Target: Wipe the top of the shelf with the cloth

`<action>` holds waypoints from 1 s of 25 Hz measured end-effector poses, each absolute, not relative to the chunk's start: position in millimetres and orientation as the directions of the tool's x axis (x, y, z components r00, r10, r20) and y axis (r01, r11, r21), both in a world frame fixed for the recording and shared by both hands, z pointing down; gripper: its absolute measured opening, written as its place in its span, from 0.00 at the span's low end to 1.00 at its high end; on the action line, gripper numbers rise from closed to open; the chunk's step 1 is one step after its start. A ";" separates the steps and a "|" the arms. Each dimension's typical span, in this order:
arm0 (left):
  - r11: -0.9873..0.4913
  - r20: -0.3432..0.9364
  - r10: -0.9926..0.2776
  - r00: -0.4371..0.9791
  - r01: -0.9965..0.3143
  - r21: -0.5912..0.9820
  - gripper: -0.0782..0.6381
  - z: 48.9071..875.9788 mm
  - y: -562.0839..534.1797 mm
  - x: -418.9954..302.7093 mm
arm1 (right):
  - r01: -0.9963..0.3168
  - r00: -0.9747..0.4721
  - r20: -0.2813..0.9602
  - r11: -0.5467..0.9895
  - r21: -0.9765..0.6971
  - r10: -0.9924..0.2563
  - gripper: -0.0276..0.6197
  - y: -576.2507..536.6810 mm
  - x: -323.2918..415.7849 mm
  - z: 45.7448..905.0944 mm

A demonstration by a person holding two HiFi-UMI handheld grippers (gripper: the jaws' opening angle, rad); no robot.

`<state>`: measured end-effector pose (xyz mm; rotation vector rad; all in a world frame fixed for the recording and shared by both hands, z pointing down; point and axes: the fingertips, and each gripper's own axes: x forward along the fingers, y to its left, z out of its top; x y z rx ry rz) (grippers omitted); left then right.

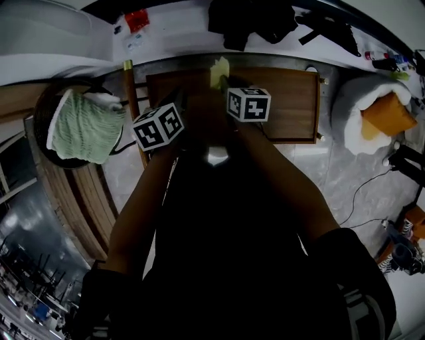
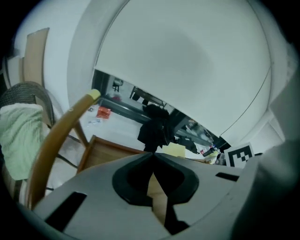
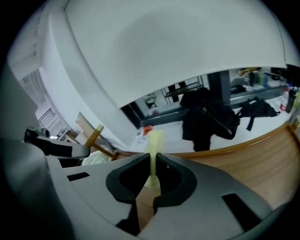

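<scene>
A pale yellow cloth (image 1: 220, 69) stands up from my right gripper (image 3: 153, 158), whose jaws are shut on its lower part (image 3: 155, 139). It hangs over the far edge of the brown wooden shelf top (image 1: 292, 99). My left gripper (image 2: 153, 155) is just left of the right one, above the same shelf top (image 2: 107, 151). Its jaws meet at the tips with nothing between them. The cloth (image 2: 176, 150) shows just past those tips. In the head view my dark sleeves hide the near part of the shelf.
A round chair with a green towel (image 1: 83, 127) and a wooden rail (image 1: 132, 99) stands at the left. Black bags (image 1: 252, 23) and a red packet (image 1: 137, 20) lie beyond the shelf. A white cushion with an orange piece (image 1: 385, 113) and floor cables (image 1: 362, 192) are at the right.
</scene>
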<state>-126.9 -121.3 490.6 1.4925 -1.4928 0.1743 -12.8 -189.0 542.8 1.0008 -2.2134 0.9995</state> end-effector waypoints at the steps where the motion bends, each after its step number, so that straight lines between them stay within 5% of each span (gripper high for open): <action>1: 0.248 0.695 -0.683 0.222 -0.825 0.507 0.12 491.5 -112.9 -141.2 | -0.765 -0.624 0.681 0.481 -0.429 -0.384 0.11 -177.8 -37.2 547.1; 11: 0.262 0.717 -0.666 0.206 -0.836 0.483 0.12 493.8 -66.0 -207.5 | -0.621 -0.715 0.672 0.617 -0.483 -0.194 0.11 -108.7 -187.6 589.1; 25: 0.211 0.730 -0.634 0.255 -0.851 0.481 0.12 504.8 -48.7 -209.6 | -0.608 -0.682 0.713 0.667 -0.431 -0.162 0.11 -95.0 -223.2 619.3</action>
